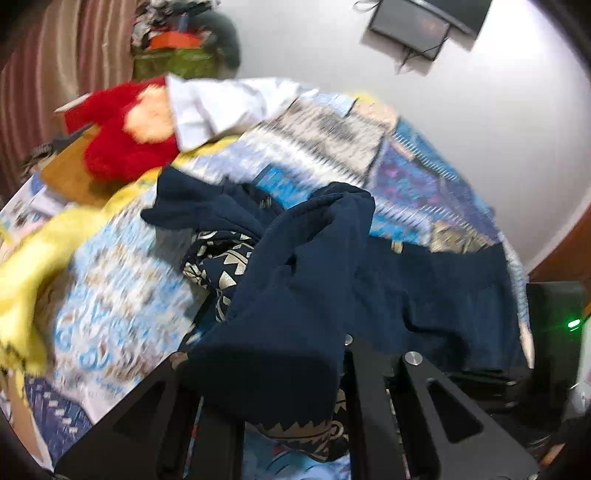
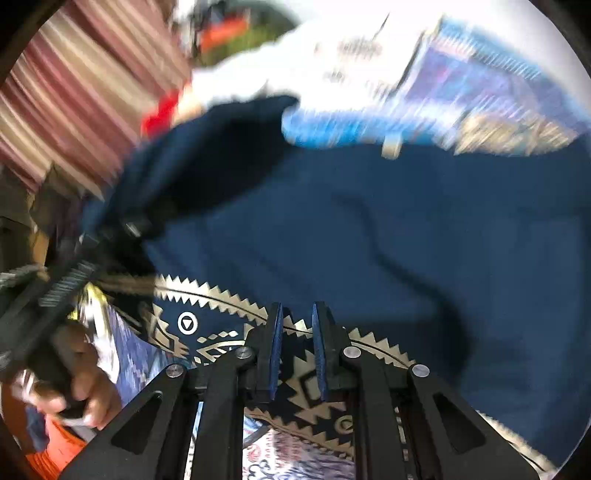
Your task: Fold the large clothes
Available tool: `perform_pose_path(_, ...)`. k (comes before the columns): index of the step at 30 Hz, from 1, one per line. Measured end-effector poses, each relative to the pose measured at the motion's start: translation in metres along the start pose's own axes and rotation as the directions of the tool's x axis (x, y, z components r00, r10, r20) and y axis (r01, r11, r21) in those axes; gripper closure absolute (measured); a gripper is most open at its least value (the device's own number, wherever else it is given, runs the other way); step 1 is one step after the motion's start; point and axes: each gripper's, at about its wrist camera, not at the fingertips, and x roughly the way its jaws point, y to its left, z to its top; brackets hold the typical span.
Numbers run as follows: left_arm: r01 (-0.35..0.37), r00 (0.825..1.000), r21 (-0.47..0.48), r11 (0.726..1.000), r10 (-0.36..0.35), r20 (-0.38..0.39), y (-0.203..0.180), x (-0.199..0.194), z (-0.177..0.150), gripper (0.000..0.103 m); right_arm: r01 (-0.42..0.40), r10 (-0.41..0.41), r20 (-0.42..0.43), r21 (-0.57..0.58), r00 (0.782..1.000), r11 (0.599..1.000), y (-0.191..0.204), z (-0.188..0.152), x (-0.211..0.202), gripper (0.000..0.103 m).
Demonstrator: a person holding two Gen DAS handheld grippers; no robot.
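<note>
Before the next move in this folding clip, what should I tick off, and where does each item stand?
1. Left gripper holds navy garment: ok, cloth hangs from it.
2. Right gripper free: ok, fingers shut, nothing between.
3. Garment spread flat on bedspread: not ok, bunched.
4. Which edge is gripped: cannot tell, cloth covers it.
5. Red plush toy clear of garment: ok.

a plain white wall [image 1: 332, 48] stands behind the bed, with a dark flat screen [image 1: 424, 22] mounted high on it. a striped maroon and cream curtain [image 1: 44, 74] hangs at the left. the bed carries a blue patterned quilt [image 1: 122, 266]. a wooden headboard edge [image 1: 70, 173] shows beside the curtain
</note>
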Motion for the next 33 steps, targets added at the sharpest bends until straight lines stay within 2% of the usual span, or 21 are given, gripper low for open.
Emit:
perform_pose_path(1,-0.045,0.999,0.002,0.999,0.045,-0.018,0.005,0.006,-0.008,0.093,-0.004,0.003,-0.038,-0.007,0.999,1.0,0.004,-0.002,0.017,0.092)
perform_pose_path(3,-0.099,0.995,0.022,0.995,0.1,-0.024,0.01,0.018,-0.011,0.093,0.015,-0.017,-0.046,-0.039,0.999,0.999,0.014,-0.005,0.037,0.092)
perform_pose_path(6,-0.129,0.992,0.073,0.989,0.128,0.011,-0.001,0.013,-0.008,0.093,0.083,-0.088,-0.052,-0.099,0.995,0.992,0.03,-0.001,0.04,0.092)
perform_pose_path(8,-0.132,0.99,0.117,0.984,0.125,0.065,-0.021,0.002,0.003,0.094,0.044,-0.048,-0.058,-0.077,0.997,0.996,0.025,0.003,0.032,0.092)
perform_pose_path(10,-0.139,0.985,0.158,0.978,0.121,0.12,-0.042,-0.009,0.016,0.094,-0.046,0.046,-0.044,0.002,0.998,0.999,0.007,0.004,0.013,0.092)
perform_pose_path(11,-0.151,0.979,0.195,0.969,0.119,0.167,-0.062,-0.018,0.023,0.094,-0.09,0.092,-0.024,0.052,0.996,0.995,-0.005,0.003,0.0,0.092)
perform_pose_path(13,-0.161,0.968,0.241,0.957,0.105,0.229,-0.092,-0.026,0.035,0.096,-0.128,0.125,0.031,0.12,0.992,0.985,-0.027,-0.002,-0.029,0.092)
perform_pose_path(16,-0.149,0.952,0.334,0.931,0.043,0.304,-0.154,-0.041,0.045,0.097,-0.072,0.048,0.14,0.168,0.989,0.983,-0.062,-0.02,-0.085,0.092)
perform_pose_path(17,-0.151,0.946,0.366,0.918,0.028,0.322,-0.172,-0.042,0.043,0.097,-0.027,-0.006,0.182,0.179,0.983,0.983,-0.076,-0.031,-0.108,0.092)
perform_pose_path(20,-0.156,0.936,0.524,0.837,-0.045,0.35,-0.238,-0.045,0.016,0.097,0.061,-0.127,0.266,0.243,0.956,0.968,-0.113,-0.062,-0.161,0.092)
perform_pose_path(21,-0.138,0.941,0.585,0.799,-0.079,0.33,-0.257,-0.042,-0.001,0.097,0.074,-0.154,0.286,0.272,0.946,0.959,-0.125,-0.074,-0.177,0.092)
perform_pose_path(22,-0.105,0.953,0.654,0.749,-0.111,0.28,-0.275,-0.037,-0.022,0.097,0.081,-0.18,0.304,0.31,0.936,0.947,-0.142,-0.09,-0.196,0.092)
perform_pose_path(23,-0.082,0.963,0.692,0.717,-0.123,0.242,-0.284,-0.031,-0.033,0.097,0.084,-0.196,0.312,0.337,0.93,0.938,-0.151,-0.099,-0.206,0.092)
perform_pose_path(24,-0.033,0.979,0.754,0.656,-0.131,0.156,-0.294,-0.019,-0.058,0.096,0.088,-0.212,0.318,0.363,0.924,0.928,-0.161,-0.112,-0.219,0.092)
perform_pose_path(25,0.002,0.988,0.785,0.62,-0.121,0.093,-0.297,-0.009,-0.075,0.096,0.095,-0.231,0.322,0.388,0.918,0.917,-0.171,-0.124,-0.23,0.092)
perform_pose_path(27,0.054,0.997,0.815,0.577,-0.073,-0.015,-0.294,0.013,-0.104,0.096,0.108,-0.26,0.319,0.425,0.911,0.899,-0.187,-0.145,-0.25,0.092)
perform_pose_path(29,0.105,0.994,0.816,0.568,-0.027,-0.109,-0.281,0.03,-0.125,0.095,0.111,-0.272,0.317,0.444,0.908,0.889,-0.196,-0.154,-0.255,0.092)
perform_pose_path(31,0.136,0.989,0.809,0.572,-0.03,-0.144,-0.269,0.029,-0.128,0.094,0.119,-0.276,0.309,0.443,0.91,0.889,-0.199,-0.162,-0.26,0.092)
perform_pose_path(33,0.197,0.978,0.77,0.607,-0.064,-0.2,-0.259,0.021,-0.113,0.091,0.133,-0.281,0.305,0.428,0.91,0.894,-0.193,-0.164,-0.259,0.092)
